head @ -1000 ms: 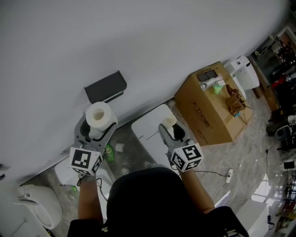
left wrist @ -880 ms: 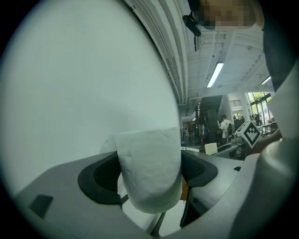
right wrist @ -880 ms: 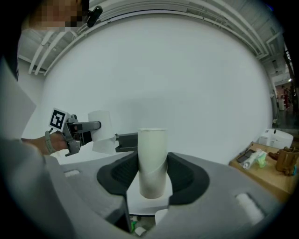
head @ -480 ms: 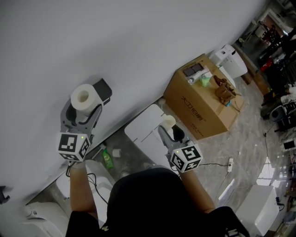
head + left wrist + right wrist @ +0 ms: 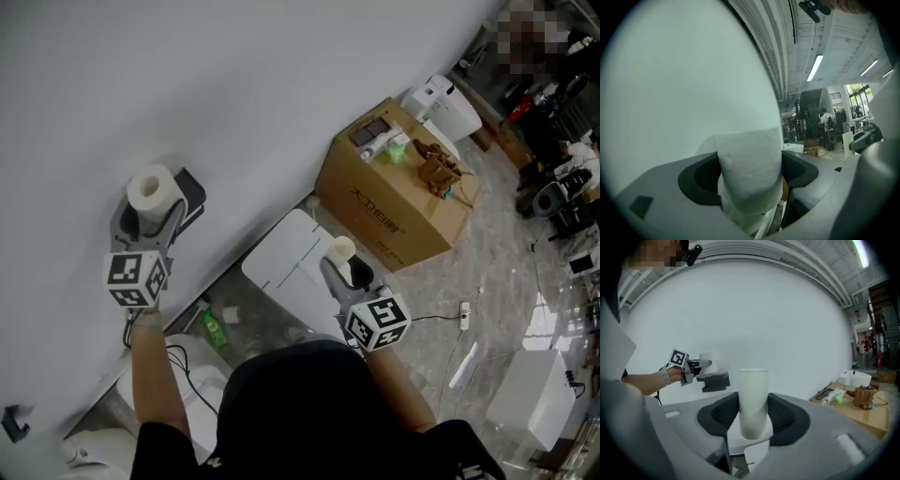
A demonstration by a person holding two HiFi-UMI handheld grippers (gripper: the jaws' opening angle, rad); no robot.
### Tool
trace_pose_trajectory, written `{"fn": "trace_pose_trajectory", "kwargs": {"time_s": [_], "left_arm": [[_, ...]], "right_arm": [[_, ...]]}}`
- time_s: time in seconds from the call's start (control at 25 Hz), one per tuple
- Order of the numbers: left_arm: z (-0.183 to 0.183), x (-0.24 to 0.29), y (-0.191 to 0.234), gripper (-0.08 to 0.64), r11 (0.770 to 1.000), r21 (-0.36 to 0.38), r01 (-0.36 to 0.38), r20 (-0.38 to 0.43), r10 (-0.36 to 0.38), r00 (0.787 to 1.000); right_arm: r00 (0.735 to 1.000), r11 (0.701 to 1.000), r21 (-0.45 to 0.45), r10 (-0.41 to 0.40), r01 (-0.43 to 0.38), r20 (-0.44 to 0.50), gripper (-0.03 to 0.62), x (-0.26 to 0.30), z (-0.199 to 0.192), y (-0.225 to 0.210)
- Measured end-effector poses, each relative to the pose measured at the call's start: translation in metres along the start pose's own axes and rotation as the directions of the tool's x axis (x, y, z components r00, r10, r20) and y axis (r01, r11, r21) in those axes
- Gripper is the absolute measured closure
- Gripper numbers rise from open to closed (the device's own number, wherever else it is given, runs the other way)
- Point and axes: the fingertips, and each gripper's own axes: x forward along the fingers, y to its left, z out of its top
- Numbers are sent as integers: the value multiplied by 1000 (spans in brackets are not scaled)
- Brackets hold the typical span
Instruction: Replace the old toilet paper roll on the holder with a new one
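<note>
My left gripper (image 5: 147, 212) is shut on a full white toilet paper roll (image 5: 151, 187), held up against the grey wall just left of the black holder (image 5: 192, 202). In the left gripper view the roll (image 5: 750, 168) fills the gap between the dark pads. My right gripper (image 5: 345, 266) is lower and to the right, shut on a bare cardboard tube (image 5: 342, 247) that stands upright between its pads (image 5: 785, 416). The right gripper view shows the tube (image 5: 753, 399) close up. Farther left in it are the left gripper (image 5: 693, 365), the roll (image 5: 705, 358) and the holder (image 5: 715, 380).
A white flat panel (image 5: 286, 267) lies on the floor under the right gripper. A large cardboard box (image 5: 394, 202) with small items on top stands to the right, with a white appliance (image 5: 441, 105) behind it. A green bottle (image 5: 214, 328) and a white fixture (image 5: 183, 380) are at the lower left.
The left gripper has carried the roll to the left and up along the wall, so it is now beside the holder. The right gripper with the tube has barely shifted in view.
</note>
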Motion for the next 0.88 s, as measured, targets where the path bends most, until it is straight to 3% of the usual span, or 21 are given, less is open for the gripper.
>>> {"fn": "trace_pose_trajectory", "kwargs": {"time_s": [0.52,0.88], "left_arm": [[-13,14,10,163,1000,8,-3,-35,3,999],[-25,16,10,161,992,125,-22,-67,30,997]], "right_arm": [[998,998,8,-66,66,0,405,-23,-7,-13],[997,997,9,-79,79,5,405,-30,-8,-12]]}}
